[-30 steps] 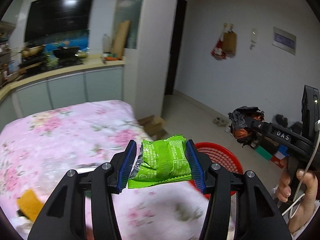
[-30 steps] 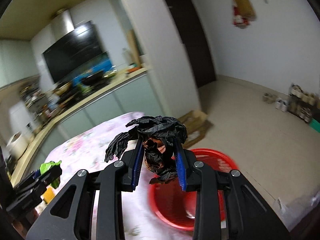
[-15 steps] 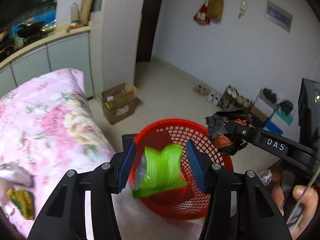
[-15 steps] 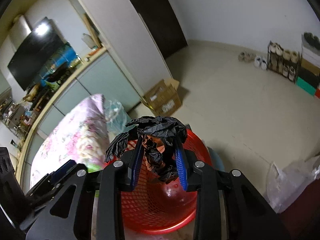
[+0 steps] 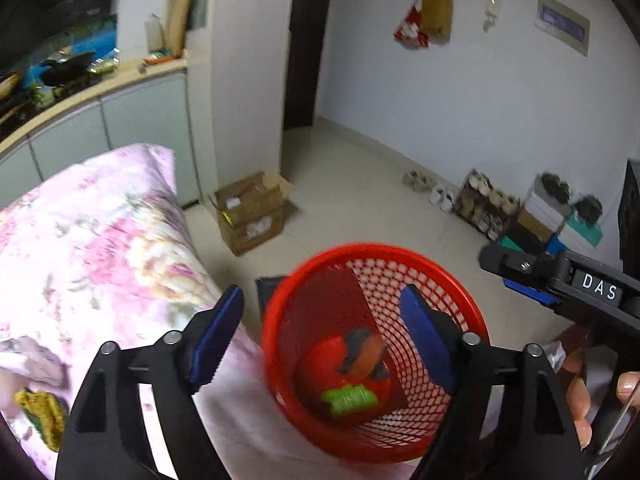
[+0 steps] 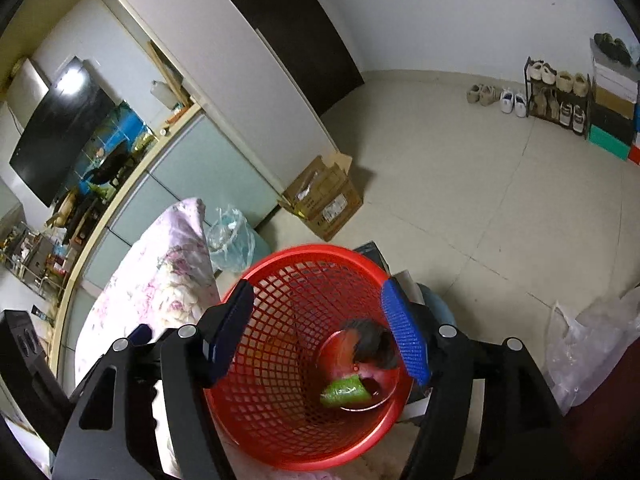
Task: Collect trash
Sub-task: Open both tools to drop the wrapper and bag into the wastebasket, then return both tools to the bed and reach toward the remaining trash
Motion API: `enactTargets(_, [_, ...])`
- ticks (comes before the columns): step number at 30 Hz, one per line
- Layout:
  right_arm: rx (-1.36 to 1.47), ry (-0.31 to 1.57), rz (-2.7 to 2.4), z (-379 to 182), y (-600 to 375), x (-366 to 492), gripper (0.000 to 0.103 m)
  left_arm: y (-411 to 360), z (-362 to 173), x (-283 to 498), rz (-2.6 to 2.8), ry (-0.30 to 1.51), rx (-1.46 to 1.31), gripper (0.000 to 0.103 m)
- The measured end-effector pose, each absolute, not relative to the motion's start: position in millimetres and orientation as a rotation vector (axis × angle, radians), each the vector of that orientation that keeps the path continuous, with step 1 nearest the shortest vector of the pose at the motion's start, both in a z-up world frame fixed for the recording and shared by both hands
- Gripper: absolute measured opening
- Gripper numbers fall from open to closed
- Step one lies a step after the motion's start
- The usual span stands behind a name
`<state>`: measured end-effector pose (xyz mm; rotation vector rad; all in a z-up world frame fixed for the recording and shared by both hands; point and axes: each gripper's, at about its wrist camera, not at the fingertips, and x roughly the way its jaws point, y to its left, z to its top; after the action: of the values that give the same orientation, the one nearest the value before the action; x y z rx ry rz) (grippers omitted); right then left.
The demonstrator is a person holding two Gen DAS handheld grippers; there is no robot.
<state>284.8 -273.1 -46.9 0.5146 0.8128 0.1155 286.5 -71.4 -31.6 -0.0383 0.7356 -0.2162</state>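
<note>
A red mesh basket (image 5: 460,280) (image 6: 280,360) stands on the floor beside the bed. At its bottom lie the green snack wrapper (image 5: 350,398) (image 6: 344,390) and the crumpled black bag with orange inside (image 5: 362,354) (image 6: 372,346). My left gripper (image 5: 320,336) hangs above the basket, its jaws opening with nothing between them. My right gripper (image 6: 320,332) is also over the basket, jaws opening and empty; it shows from the side in the left wrist view (image 5: 532,284), held by a hand (image 5: 584,396).
A pink floral bedcover (image 5: 100,248) (image 6: 160,284) lies left of the basket, with a yellow scrap (image 5: 40,412) on it. A cardboard box (image 5: 250,212) (image 6: 320,200), a clear plastic bag (image 6: 230,240), a shoe rack (image 6: 560,96) and another plastic bag (image 6: 592,340) stand around on the tiled floor.
Both grippers came down over the basket and opened. The green wrapper left the left jaws and the black bag left the right jaws; both now lie in the basket.
</note>
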Motion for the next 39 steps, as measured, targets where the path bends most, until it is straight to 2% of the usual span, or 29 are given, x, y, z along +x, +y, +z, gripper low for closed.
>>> enactTargets(3, [0.48, 0.755, 0.112, -35, -270, 278, 0.064, -55, -13, 270, -0.164, 0.643, -0.061, 0.091])
enactTargets(7, [0.435, 0.66, 0.139, -18, -262, 269, 0.067, -39, 8, 244, -0.098, 0.505, -0.073, 0.096])
enactTargets(15, [0.286, 0.411, 0.188, 12, -235, 235, 0.095, -15, 29, 200, -0.044, 0.384, -0.074, 0.096])
enactTargets(30, [0.178, 0.307, 0.372, 46, -188, 201, 0.096, 55, 64, 126, 0.115, 0.337, -0.141, 0.096])
enactTargets(39, [0.15, 0.351, 0.505, 49, -155, 186, 0.096, 143, 81, 60, 0.325, 0.367, -0.134, 0.096])
